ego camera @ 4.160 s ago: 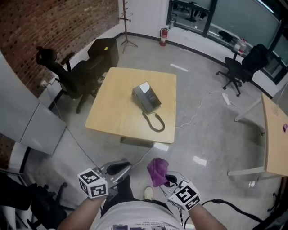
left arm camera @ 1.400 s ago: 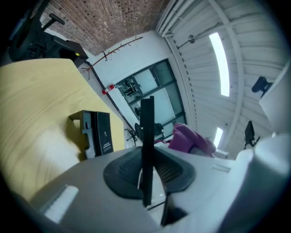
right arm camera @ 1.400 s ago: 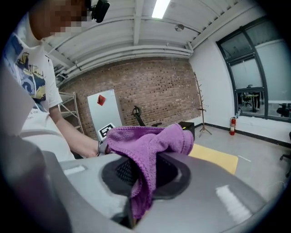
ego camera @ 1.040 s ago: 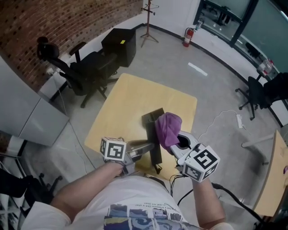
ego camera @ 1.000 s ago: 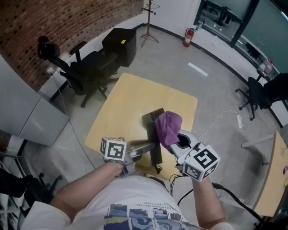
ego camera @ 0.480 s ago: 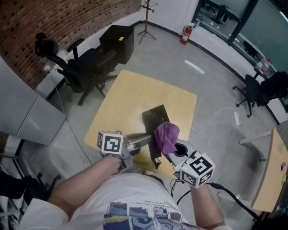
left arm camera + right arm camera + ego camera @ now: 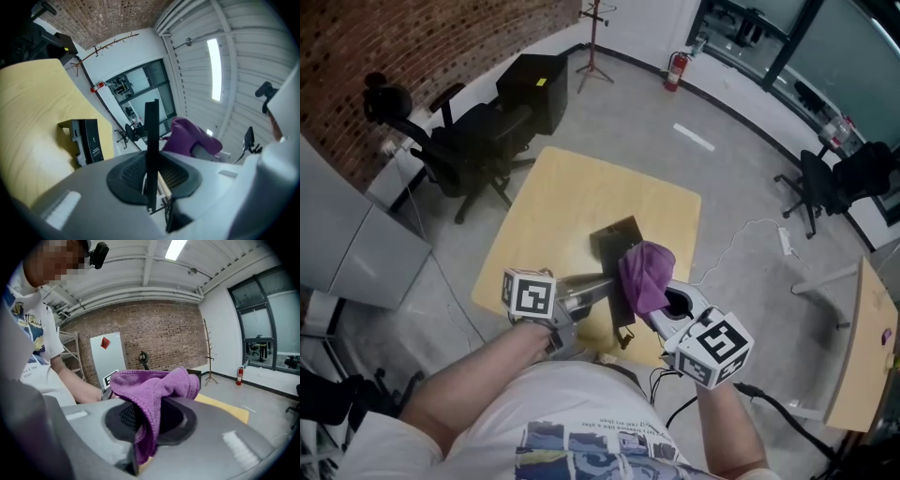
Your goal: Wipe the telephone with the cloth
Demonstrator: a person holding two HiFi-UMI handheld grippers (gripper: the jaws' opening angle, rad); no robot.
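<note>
Right, the left gripper reaches in from the near edge, and in the left gripper view its jaws are pinched on a thin, long black bar standing upright between the pads. From above, that bar runs down past the table's near edge and looks like the telephone's handset.

Over on the other side, the right gripper is clamped on the purple cloth. The cloth is bunched up in a mound above the jaws, with one fold trailing down between them.

That cloth sits just beside the handset and over the near corner of the telephone. Whether it actually touches the phone, I can't tell.

The telephone itself, dark and boxy, rests on the light wooden table, towards the near right part of the top.

Beyond the table there's a black office chair at the left, a brick wall behind it, and a red fire extinguisher by the far wall.
</note>
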